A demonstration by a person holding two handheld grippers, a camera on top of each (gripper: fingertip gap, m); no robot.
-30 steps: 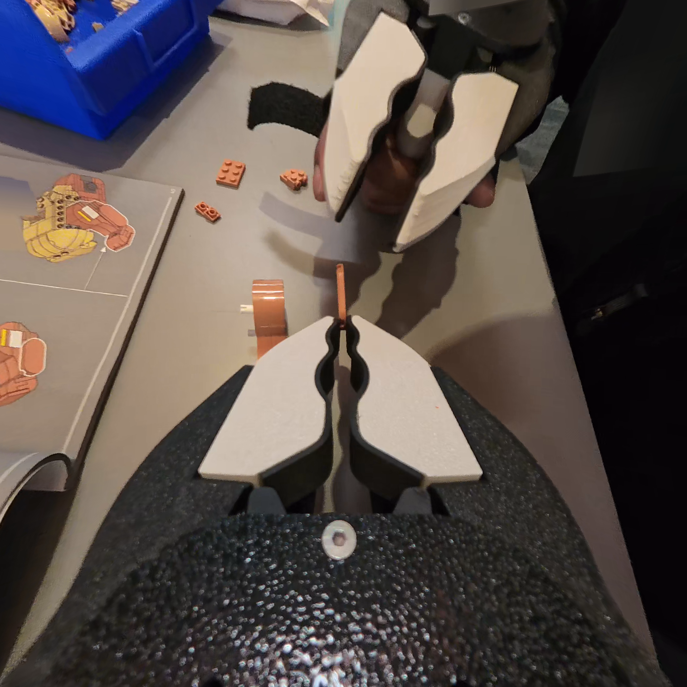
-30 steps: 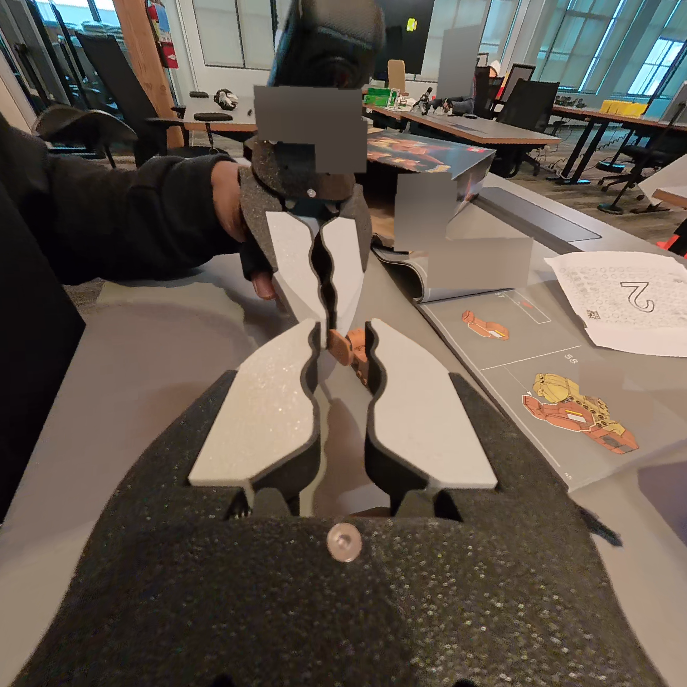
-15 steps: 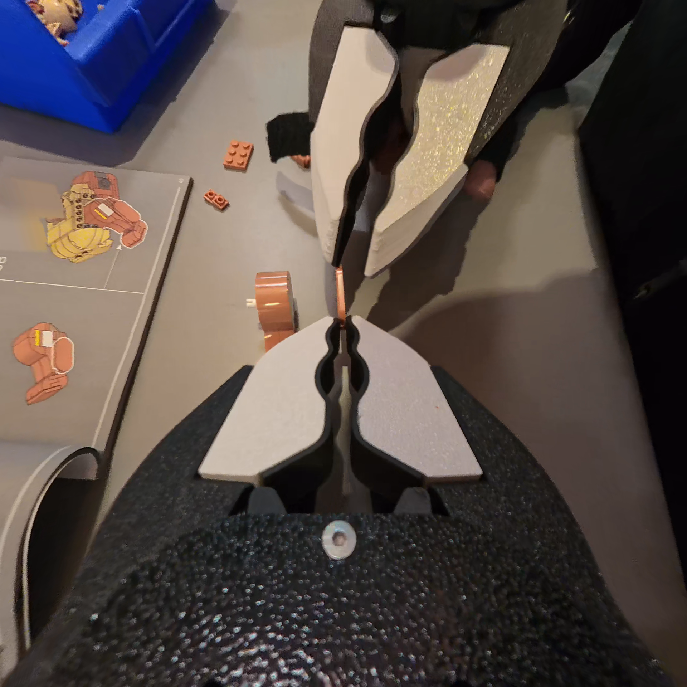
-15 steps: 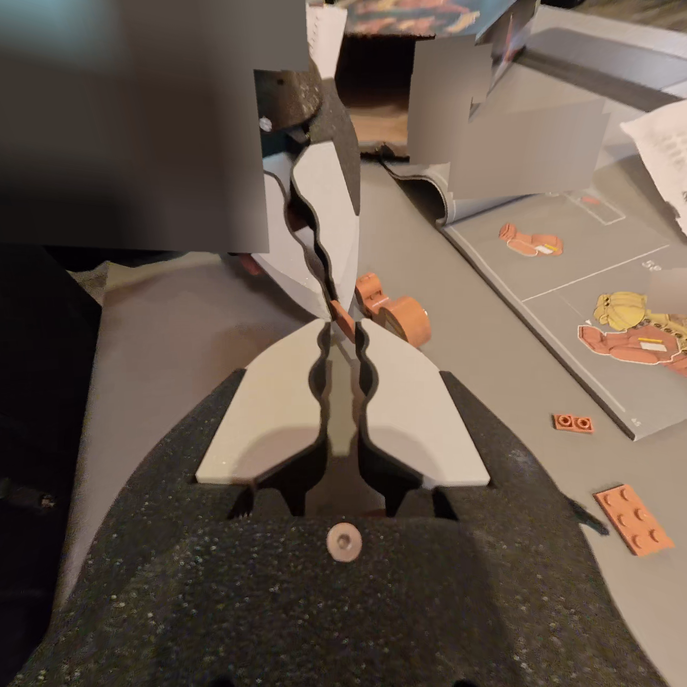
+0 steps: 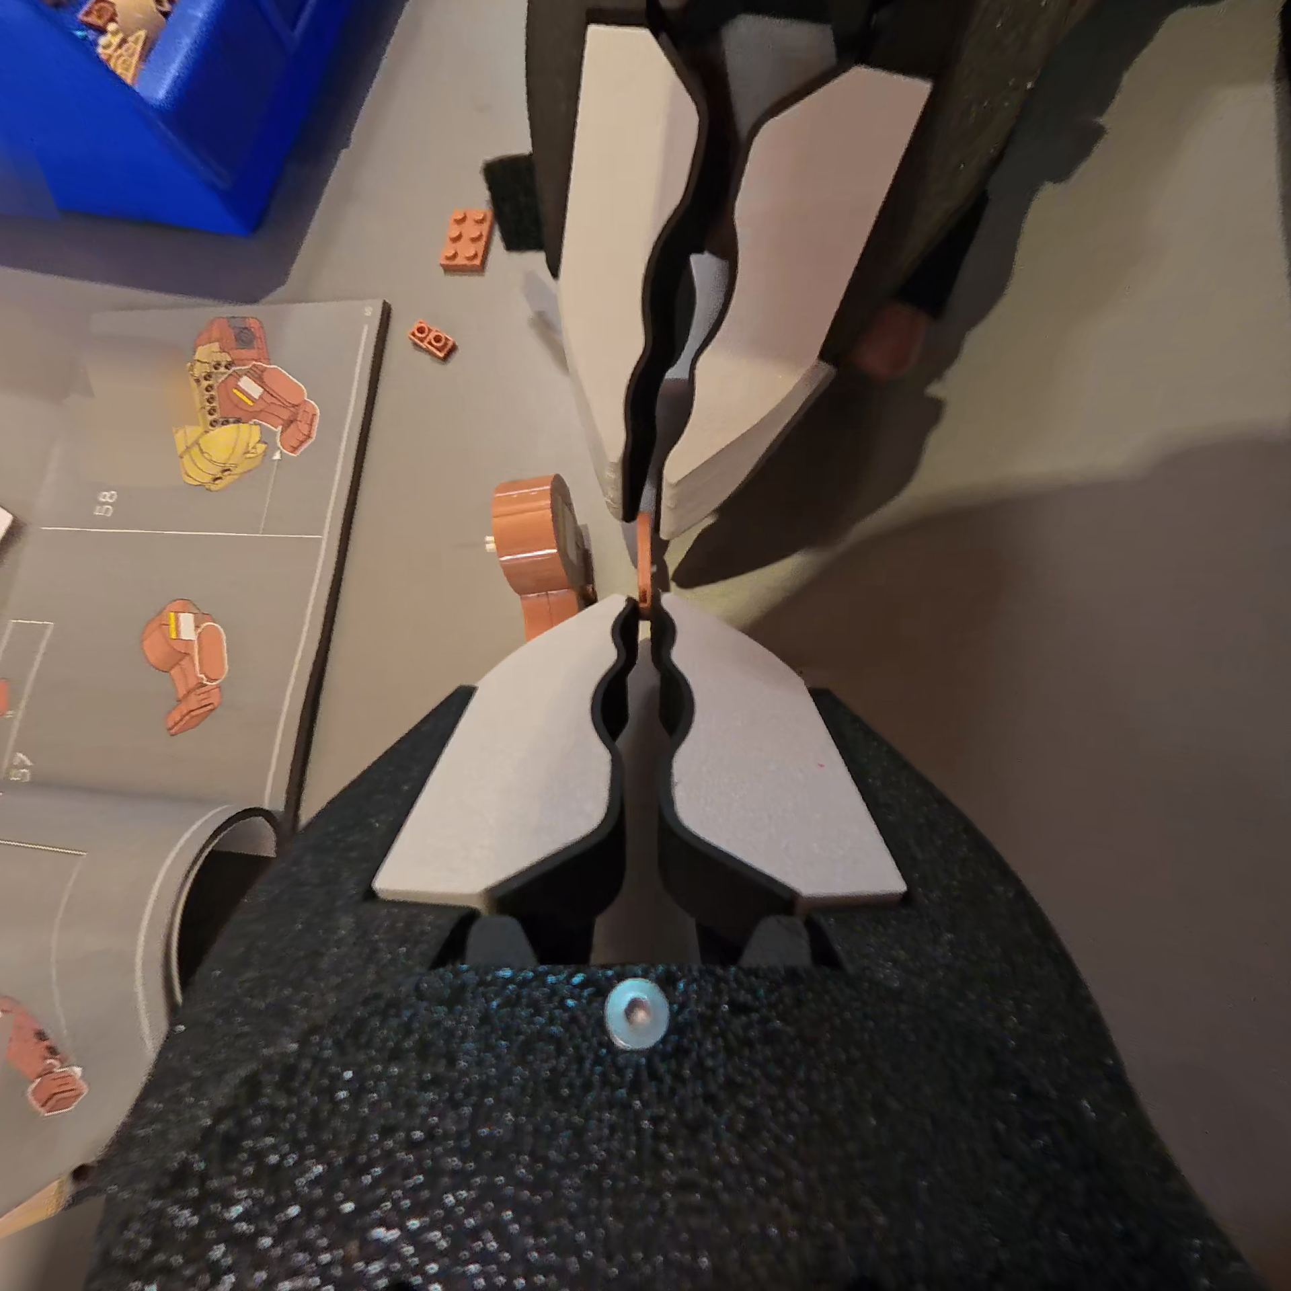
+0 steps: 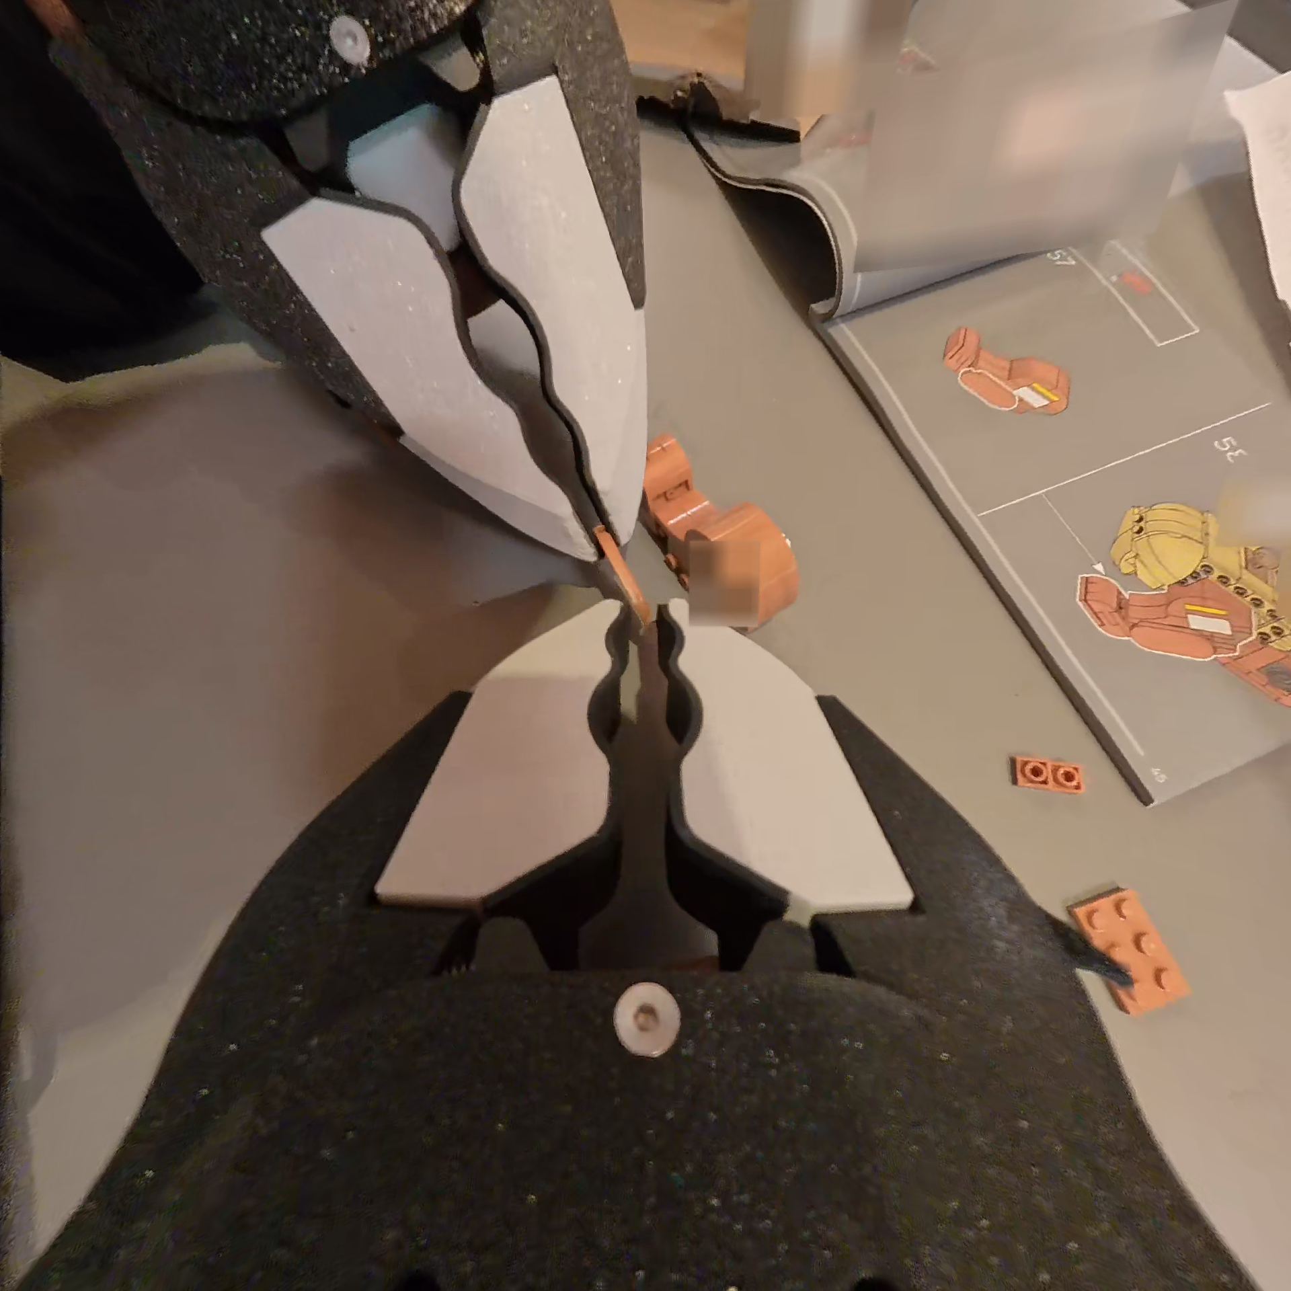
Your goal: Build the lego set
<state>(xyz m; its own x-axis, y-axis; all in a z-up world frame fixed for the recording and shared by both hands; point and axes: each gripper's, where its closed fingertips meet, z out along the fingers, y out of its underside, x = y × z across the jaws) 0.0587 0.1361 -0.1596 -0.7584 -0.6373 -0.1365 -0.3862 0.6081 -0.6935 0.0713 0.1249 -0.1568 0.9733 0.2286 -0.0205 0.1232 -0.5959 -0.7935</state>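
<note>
Grey table (image 5: pixel 1048 698): broad bare stretch on the right side of left wrist view; room to pass there. Centre is crowded. Left gripper (image 5: pixel 646 608) and right gripper (image 5: pixel 653 513) meet tip to tip on a thin brown plate (image 5: pixel 644 559), leaving no gap between them. Brown brick assembly (image 5: pixel 534 552) stands just beside the tips, apparently not touching. Beyond it: open booklet (image 5: pixel 209 559), two small loose bricks (image 5: pixel 467 239) (image 5: pixel 432 340), blue bin (image 5: pixel 105 119) at far corner. Those block the left side.

Grey tabletop (image 5: pixel 1048 698), dim warm light, hard shadows, dark beyond the edge
</note>
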